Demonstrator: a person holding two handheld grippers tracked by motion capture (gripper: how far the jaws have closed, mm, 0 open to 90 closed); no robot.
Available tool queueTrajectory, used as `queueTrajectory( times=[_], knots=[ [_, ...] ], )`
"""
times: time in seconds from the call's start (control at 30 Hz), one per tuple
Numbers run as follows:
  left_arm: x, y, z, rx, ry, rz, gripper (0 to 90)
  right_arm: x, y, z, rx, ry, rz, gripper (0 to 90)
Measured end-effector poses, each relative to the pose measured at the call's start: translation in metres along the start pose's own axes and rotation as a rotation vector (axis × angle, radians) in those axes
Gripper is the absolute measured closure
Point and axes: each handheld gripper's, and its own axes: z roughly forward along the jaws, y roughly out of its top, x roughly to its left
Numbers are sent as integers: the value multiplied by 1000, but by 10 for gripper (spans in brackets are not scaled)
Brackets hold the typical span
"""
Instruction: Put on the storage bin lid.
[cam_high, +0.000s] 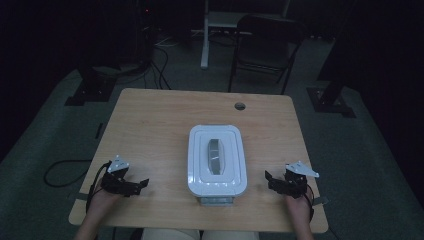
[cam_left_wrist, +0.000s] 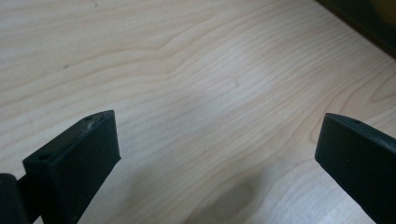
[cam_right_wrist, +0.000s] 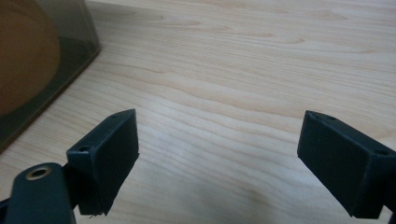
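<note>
I am holding the left gripper (cam_high: 141, 183) and the right gripper (cam_high: 269, 178) with jaws spread wide, resting low over the light wooden table (cam_high: 150, 125). The white lidded plastic box (cam_high: 216, 159) is sitting between them, touching neither.

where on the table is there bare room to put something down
The far half of the wooden table, between the white lidded container and the cable hole, is bare. So are the strips left and right of the container. The near edge is tighter: the left gripper and right gripper flank the container.
</note>
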Motion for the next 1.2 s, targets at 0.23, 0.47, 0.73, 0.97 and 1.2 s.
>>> queueTrajectory(
  times=[0.23,0.47,0.73,0.97,1.2],
  knots=[
    [3,-10,-3,10,26,-22,5,-7,-10,-8,3,-47,18,122],
    [5,-17,-7,4,73,-47,5,-15,-16,-13,14,-121,52,122],
    [13,-22,-12,-15,151,-115,5,-25,-23,-13,81,-200,96,124],
    [21,-27,-11,12,212,-170,5,-32,-24,-9,122,-248,147,124],
    [23,-27,-5,29,254,-184,5,-33,-23,-7,166,-264,137,130]
  ],
)
